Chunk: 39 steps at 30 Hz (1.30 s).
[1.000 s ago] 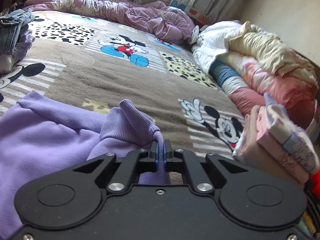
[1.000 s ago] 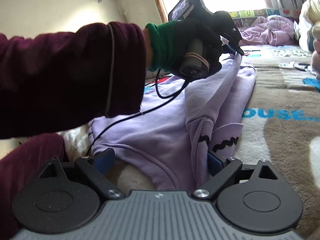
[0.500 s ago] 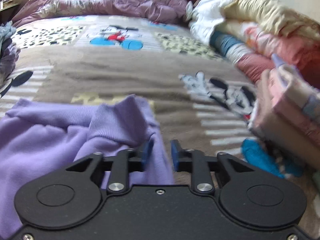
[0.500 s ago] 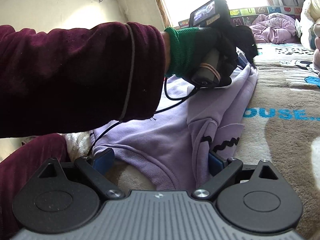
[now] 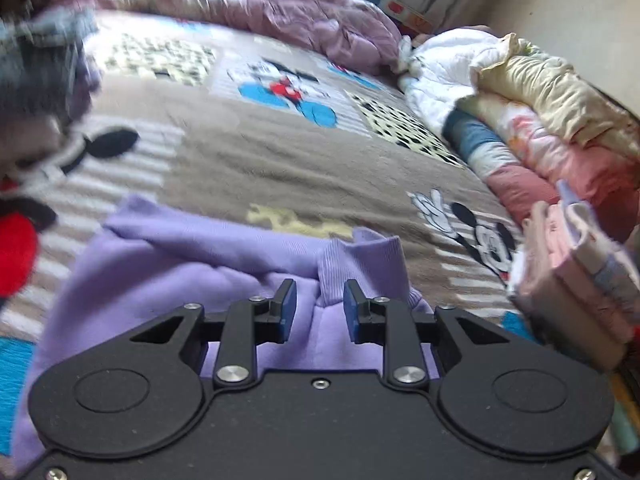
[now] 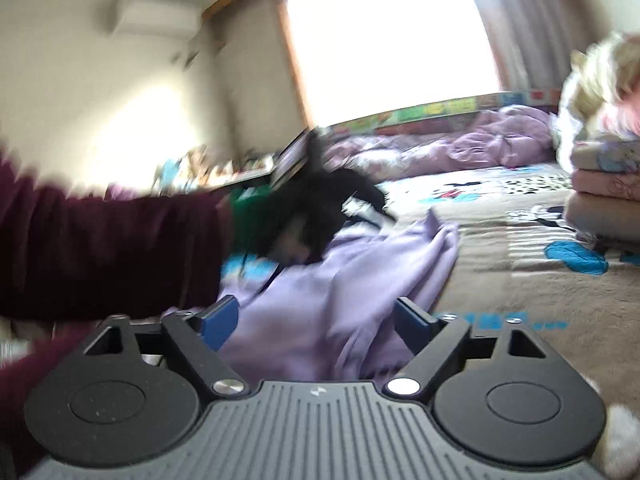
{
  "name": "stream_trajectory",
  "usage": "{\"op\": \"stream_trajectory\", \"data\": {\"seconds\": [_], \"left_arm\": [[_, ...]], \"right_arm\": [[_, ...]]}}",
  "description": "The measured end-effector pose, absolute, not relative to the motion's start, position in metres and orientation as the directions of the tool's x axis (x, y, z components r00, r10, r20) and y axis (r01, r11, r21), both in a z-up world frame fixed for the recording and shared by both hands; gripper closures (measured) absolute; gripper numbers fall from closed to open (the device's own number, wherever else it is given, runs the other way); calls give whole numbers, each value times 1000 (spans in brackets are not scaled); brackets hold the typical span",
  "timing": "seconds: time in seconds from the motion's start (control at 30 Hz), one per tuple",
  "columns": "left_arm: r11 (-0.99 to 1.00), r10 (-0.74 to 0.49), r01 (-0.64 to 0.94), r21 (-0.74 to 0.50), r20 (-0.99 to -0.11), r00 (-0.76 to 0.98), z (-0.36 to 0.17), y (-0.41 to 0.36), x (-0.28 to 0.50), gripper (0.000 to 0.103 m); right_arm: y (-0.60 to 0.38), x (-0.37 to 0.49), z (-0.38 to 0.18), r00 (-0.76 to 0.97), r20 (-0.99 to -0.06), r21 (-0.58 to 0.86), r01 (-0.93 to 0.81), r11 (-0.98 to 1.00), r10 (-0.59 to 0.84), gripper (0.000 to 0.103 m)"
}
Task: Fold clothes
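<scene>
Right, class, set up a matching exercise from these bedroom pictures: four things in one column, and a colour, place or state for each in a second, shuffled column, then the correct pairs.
Things
1. sweatshirt
2. left gripper
3. folded clothes
4. quilt

Descriptions
A. stacked at the right edge of the bed
B. open, fingers either side of a ribbed cuff
C. light purple, lying on the blanket
D. crumpled along the far end of the bed, below the window

Pairs: 1-C, 2-B, 3-A, 4-D
</scene>
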State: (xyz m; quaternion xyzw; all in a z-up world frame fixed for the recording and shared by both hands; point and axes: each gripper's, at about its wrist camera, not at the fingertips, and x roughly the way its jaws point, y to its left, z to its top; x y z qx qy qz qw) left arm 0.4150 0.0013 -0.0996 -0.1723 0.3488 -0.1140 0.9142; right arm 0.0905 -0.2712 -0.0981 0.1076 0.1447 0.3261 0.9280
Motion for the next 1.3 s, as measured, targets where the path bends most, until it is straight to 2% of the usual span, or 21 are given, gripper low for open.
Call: {"op": "stream_trajectory", "data": {"seconds": [0.03, 0.07, 0.13, 0.23, 0.3, 0.4, 0.5, 0.57, 0.6, 0.63, 0.67, 0.7, 0.77, 0.87, 1.0, 1.13, 1.23, 1.3], "left_arm": [[904, -352, 94, -418, -597, 721, -103, 4, 418, 79], [890, -378, 101, -445, -595, 709, -106, 6, 420, 79], [861, -427, 110, -497, -588, 687, -112, 9, 425, 77], [817, -481, 109, -567, -564, 671, -122, 15, 431, 77], [780, -516, 108, -616, -535, 669, -125, 19, 435, 77], [740, -554, 115, -663, -504, 662, -130, 21, 440, 77], [721, -578, 122, -682, -495, 649, -134, 18, 446, 77], [721, -586, 134, -680, -494, 642, -135, 27, 448, 77], [722, -589, 142, -677, -494, 640, -136, 27, 449, 77], [722, -594, 153, -675, -491, 637, -136, 26, 449, 77], [724, -598, 165, -670, -490, 635, -135, 25, 449, 84], [729, -599, 179, -660, -490, 634, -134, 23, 449, 98], [717, -617, 213, -664, -462, 637, -131, 23, 448, 100], [702, -637, 253, -666, -428, 641, -129, 23, 448, 100], [731, -616, 244, -638, -462, 638, -135, 19, 454, 100], [745, -608, 255, -617, -469, 641, -133, 18, 453, 100], [744, -610, 257, -617, -469, 639, -133, 18, 454, 99], [731, -614, 241, -639, -461, 641, -134, 22, 456, 97]], "right_arm": [[-276, 108, -96, 756, -195, 328, -551, 768, 625, 33], [-282, 128, -93, 762, -194, 376, -524, 764, 618, 35], [-295, 175, -87, 767, -192, 443, -489, 752, 612, 35], [-295, 253, -84, 764, -234, 454, -461, 762, 602, 35], [-288, 303, -89, 752, -271, 450, -453, 770, 601, 35], [-264, 359, -105, 718, -347, 412, -461, 786, 603, 46], [-240, 394, -120, 705, -420, 322, -473, 820, 572, 47], [-233, 408, -128, 688, -441, 317, -482, 817, 576, 57], [-231, 413, -132, 684, -455, 307, -481, 821, 571, 59], [-231, 417, -136, 675, -456, 324, -482, 814, 581, 69], [-232, 421, -139, 665, -456, 341, -483, 807, 591, 79], [-240, 424, -142, 653, -440, 406, -469, 785, 617, 84], [-255, 431, -147, 629, -400, 529, -435, 728, 667, 92], [-290, 448, -166, 577, -287, 796, -300, 526, 764, 92], [-301, 459, -189, 545, -308, 881, -146, 450, 780, 91], [-301, 443, -165, 623, -316, 809, -217, 546, 715, 88], [-284, 437, -141, 673, -352, 663, -311, 681, 650, 86], [-270, 441, -132, 666, -382, 575, -372, 729, 641, 74]]}}
